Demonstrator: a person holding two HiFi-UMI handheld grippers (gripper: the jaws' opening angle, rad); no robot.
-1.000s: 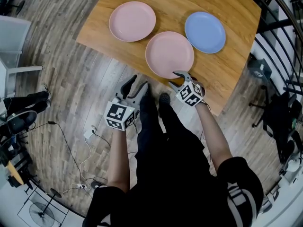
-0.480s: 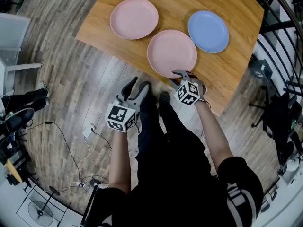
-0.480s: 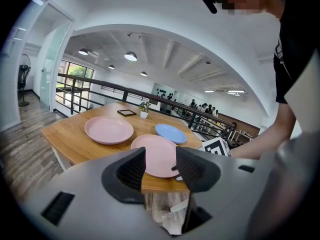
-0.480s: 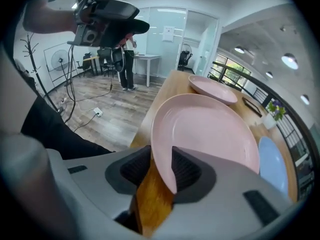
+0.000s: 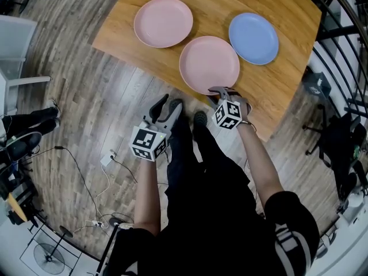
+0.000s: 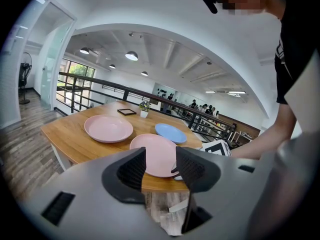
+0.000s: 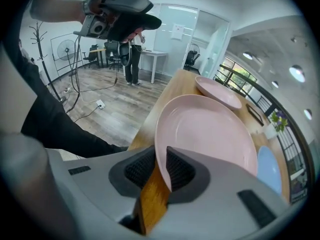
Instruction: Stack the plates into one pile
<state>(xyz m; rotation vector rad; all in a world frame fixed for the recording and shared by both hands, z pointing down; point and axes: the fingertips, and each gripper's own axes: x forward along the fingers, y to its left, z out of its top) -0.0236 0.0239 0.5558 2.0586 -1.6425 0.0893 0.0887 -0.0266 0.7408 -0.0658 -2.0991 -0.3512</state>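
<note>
Three plates lie on the wooden table: a pink plate at the far left, a blue plate at the right, and a near pink plate by the front edge. My right gripper has just been closing, and its jaws now pinch that near pink plate by its near rim. The plate's edge sits between the right gripper's pads. My left gripper hangs open and empty over the floor, short of the table. In its own view the left gripper faces all three plates.
The table's front edge runs just under the held rim. A small potted plant and a dark frame stand at the table's far side. Black railing runs to the right; cables and a plug lie on the floor.
The right gripper's jaws have narrowed onto the near pink plate's rim and its marker cube has rolled a little. The left gripper has barely moved.
</note>
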